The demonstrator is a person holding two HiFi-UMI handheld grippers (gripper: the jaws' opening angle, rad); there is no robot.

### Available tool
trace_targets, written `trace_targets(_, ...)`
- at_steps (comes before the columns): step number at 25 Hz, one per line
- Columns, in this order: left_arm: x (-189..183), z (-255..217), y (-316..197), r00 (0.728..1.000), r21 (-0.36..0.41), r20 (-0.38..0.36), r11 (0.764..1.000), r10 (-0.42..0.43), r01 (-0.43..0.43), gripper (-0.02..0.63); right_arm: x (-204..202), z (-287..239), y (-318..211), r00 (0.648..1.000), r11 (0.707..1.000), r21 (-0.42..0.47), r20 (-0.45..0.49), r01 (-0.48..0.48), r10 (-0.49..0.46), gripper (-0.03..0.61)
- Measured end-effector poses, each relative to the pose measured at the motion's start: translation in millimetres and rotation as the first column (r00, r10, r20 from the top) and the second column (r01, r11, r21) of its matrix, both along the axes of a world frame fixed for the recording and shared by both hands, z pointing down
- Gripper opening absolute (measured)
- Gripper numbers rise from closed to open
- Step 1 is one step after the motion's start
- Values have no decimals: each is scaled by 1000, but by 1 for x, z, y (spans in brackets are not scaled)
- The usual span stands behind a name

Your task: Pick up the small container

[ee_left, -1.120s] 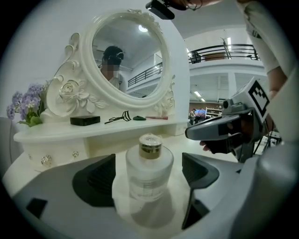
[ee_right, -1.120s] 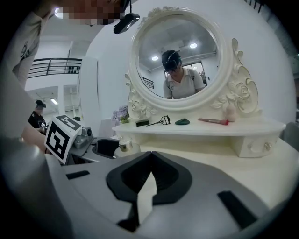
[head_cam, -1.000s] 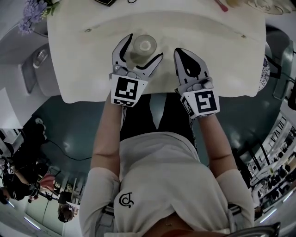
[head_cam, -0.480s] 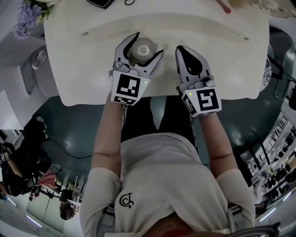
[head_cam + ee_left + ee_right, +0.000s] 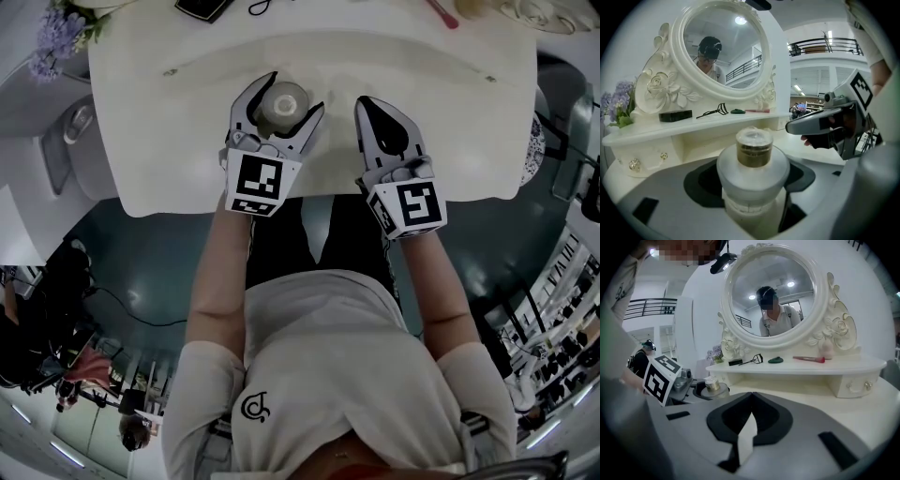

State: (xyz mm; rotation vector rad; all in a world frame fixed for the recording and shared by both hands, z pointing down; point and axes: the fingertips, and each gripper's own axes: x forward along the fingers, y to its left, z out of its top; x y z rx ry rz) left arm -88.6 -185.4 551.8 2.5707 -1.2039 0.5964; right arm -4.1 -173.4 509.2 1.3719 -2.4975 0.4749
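The small container (image 5: 283, 101), a frosted jar with a gold collar and clear cap (image 5: 752, 147), stands on the white vanity table (image 5: 169, 131). My left gripper (image 5: 296, 91) has its jaws around the jar's body and is closing, with both sides touching it. In the left gripper view the jar fills the gap between the jaws (image 5: 752, 178). My right gripper (image 5: 370, 105) rests shut and empty on the table just right of the jar, fingertips meeting (image 5: 751, 394). From the right gripper view the jar (image 5: 712, 385) shows at the left.
An oval mirror (image 5: 724, 51) in an ornate frame rises behind a raised shelf (image 5: 797, 365) holding a black box (image 5: 675, 115), an eyelash curler (image 5: 712, 111) and a pink brush (image 5: 808, 359). Purple flowers (image 5: 56, 33) stand far left. The table's front edge (image 5: 309, 192) runs under my grippers.
The left gripper's jaws have narrowed around the jar, from standing apart from it to touching its sides. The right gripper has stayed in place.
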Motion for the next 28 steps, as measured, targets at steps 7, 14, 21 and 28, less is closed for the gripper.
trace_targets(7, -8, -37, 5, 1000, 20, -15, 999, -24, 24, 353, 4, -25, 2, 1000, 999, 46, -2, 14, -14, 6)
trace_targets(14, -14, -102, 16, 999, 93, -43, 995, -27, 31, 353, 9, -67, 3, 1000, 994, 101, 0, -27, 27, 6)
trace_targets(21, -22, -165, 27, 997, 125, -58, 991, -42, 49, 353, 16, -128, 4, 999, 976, 211, 7, -51, 51, 6)
trace_targets(28, -37, -226, 40, 996, 202, -79, 977, -50, 65, 353, 19, -179, 16, 999, 957, 289, 15, -40, 37, 6)
